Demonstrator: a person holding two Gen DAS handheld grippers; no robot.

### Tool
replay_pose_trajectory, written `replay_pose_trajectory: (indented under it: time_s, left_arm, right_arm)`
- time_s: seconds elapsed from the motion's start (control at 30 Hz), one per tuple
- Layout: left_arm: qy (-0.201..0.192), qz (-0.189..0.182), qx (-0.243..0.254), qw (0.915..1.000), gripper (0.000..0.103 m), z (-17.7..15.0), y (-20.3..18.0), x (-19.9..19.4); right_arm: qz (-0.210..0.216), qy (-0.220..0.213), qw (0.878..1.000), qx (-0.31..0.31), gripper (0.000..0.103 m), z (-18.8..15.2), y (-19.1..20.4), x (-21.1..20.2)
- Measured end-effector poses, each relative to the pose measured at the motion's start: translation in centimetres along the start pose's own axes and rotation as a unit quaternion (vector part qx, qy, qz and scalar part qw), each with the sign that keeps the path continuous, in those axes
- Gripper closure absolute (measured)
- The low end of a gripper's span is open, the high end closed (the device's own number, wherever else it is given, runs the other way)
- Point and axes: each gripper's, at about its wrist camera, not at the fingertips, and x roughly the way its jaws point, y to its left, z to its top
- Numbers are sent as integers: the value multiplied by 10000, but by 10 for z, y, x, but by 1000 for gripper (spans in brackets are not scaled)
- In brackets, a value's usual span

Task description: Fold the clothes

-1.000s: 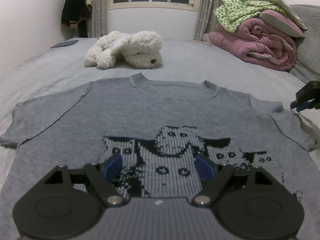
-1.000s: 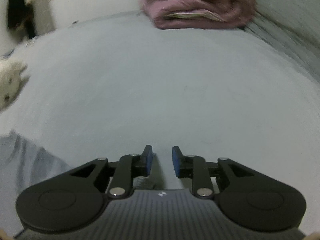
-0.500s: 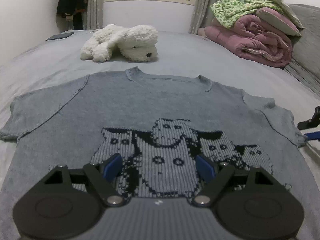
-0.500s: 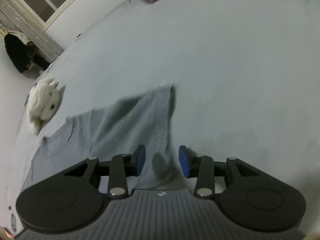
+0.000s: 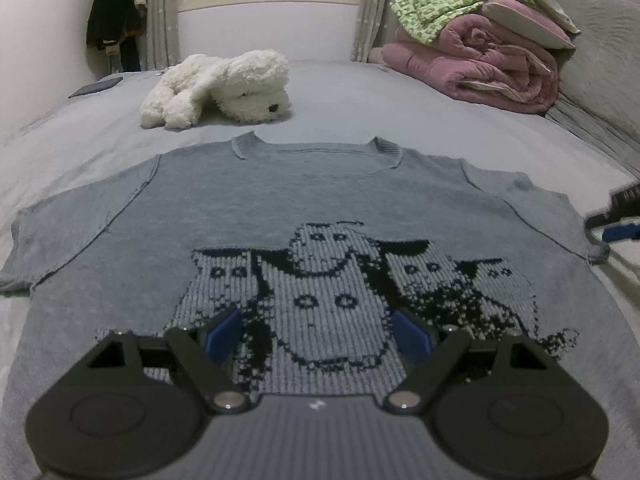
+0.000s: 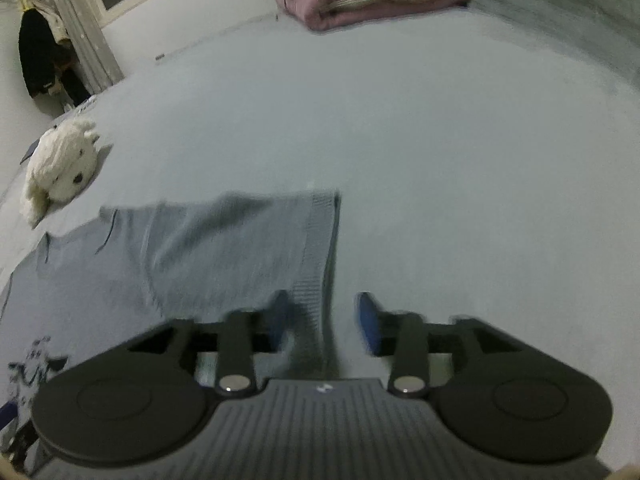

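Your right claw has swung over from bare bedding to the sleeve hem, its jaws just widening, released, the ribbed cuff between them untouched. Your left claw hovers wide open, empty, above the pattern. The grey knitted short-sleeved sweater lies flat ahead on the grey bedsheet: soft, light, floppy. Pinch the firmer cuff edge.

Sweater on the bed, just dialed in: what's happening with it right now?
A person is starting to fold the grey sweater, which lies flat, face up, on the bed. The left gripper hangs open above the patterned chest, holding nothing. The right gripper is at the sleeve cuff; its jaws have just been opening and straddle the cuff edge without pressing it. No fold is made yet. A plush dog and piled quilts lie beyond the collar.
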Motion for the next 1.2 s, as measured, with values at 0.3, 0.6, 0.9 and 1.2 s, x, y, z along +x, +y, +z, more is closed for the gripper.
replay_pose_trajectory:
  time_s: [0.3, 0.6, 0.9, 1.2]
  left_arm:
    - [-118, -97, -12, 9999, 18, 0, -5, 3]
    - [-189, -251, 316, 9990, 17, -4, -19, 4]
    - [-280, -480, 384, 9977, 17, -7, -17, -5]
    - [-330, -1023, 732, 9915, 17, -17, -24, -16]
  right_arm:
    - [-243, -469, 9984, -191, 84, 18, 12, 55]
    - [-947, -682, 9916, -557, 97, 23, 12, 66]
    - [-363, -468, 9982, 33, 58, 5, 3, 16]
    - [71, -11, 9965, 830, 58, -37, -3, -21]
